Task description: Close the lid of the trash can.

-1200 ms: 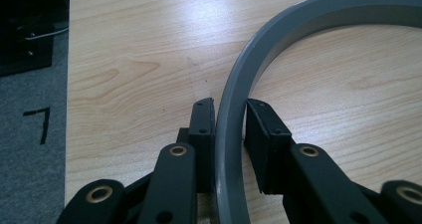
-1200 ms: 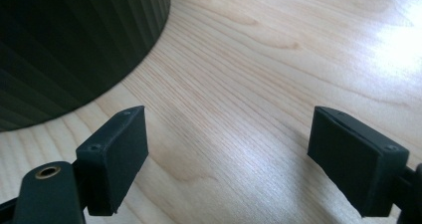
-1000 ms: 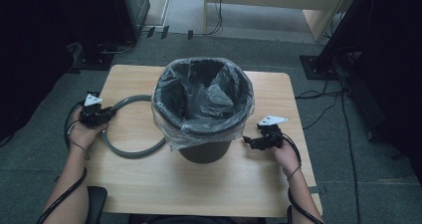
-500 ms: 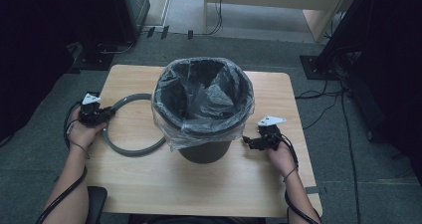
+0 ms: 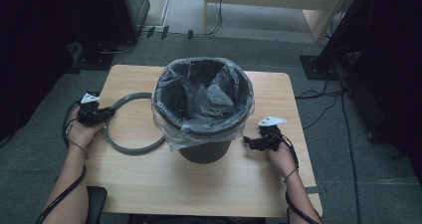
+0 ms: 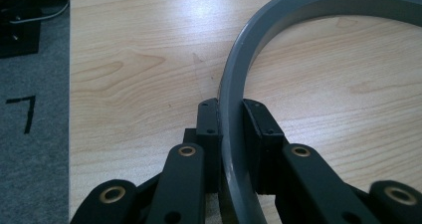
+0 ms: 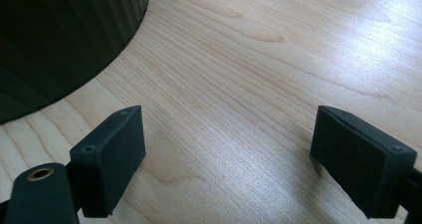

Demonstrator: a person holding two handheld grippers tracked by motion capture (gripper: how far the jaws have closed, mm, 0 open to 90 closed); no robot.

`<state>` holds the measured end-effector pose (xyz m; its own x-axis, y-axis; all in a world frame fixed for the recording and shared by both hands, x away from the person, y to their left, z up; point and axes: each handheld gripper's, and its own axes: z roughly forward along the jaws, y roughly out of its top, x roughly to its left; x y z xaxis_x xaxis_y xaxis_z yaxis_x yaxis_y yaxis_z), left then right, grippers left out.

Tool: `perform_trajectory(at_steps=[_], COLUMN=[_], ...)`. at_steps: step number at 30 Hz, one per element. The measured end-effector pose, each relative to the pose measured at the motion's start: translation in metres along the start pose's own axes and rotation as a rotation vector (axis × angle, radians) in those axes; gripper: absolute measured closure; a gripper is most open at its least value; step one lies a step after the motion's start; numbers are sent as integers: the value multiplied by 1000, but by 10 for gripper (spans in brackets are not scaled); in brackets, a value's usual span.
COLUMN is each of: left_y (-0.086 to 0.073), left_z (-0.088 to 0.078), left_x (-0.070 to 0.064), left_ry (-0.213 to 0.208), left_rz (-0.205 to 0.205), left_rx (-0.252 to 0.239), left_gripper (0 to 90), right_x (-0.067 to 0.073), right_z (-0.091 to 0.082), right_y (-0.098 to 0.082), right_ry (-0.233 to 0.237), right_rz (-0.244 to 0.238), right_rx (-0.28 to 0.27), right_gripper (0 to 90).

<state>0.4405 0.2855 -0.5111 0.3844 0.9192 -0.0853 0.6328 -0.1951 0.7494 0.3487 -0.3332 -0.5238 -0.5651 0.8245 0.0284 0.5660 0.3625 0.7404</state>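
The left gripper (image 6: 230, 122) pinches the grey plastic ring (image 5: 130, 147), which lies flat on the light wooden table (image 5: 209, 184) just left of the dark round bin (image 5: 205, 152). Its 2 jaws have just been closing on the ring's thin edge, so the ring could twist or slip free once lifted. The right gripper (image 7: 226, 157) rests beside the bin, jaws spread and holding nothing. The bin holds 1 clear plastic liner (image 5: 201, 97) draped loosely over its rim; the liner could snag or slide.

Lab or workshop, grey carpet (image 5: 45, 164), floor cables (image 5: 323, 112), equipment stands (image 5: 318, 67)
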Motion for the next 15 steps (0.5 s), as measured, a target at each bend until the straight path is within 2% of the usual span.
perform_trajectory(at_steps=[11, 15], left_y=[5, 5], left_z=[1, 0], left_x=[-3, 2], left_ry=[-24, -35], left_rz=[41, 23], left_rx=[18, 22], left_gripper=[788, 788], right_x=[0, 0], right_z=[0, 0], right_y=[0, 0], right_ry=[0, 0], right_rz=[0, -1], right_rx=[0, 0], right_gripper=[131, 131])
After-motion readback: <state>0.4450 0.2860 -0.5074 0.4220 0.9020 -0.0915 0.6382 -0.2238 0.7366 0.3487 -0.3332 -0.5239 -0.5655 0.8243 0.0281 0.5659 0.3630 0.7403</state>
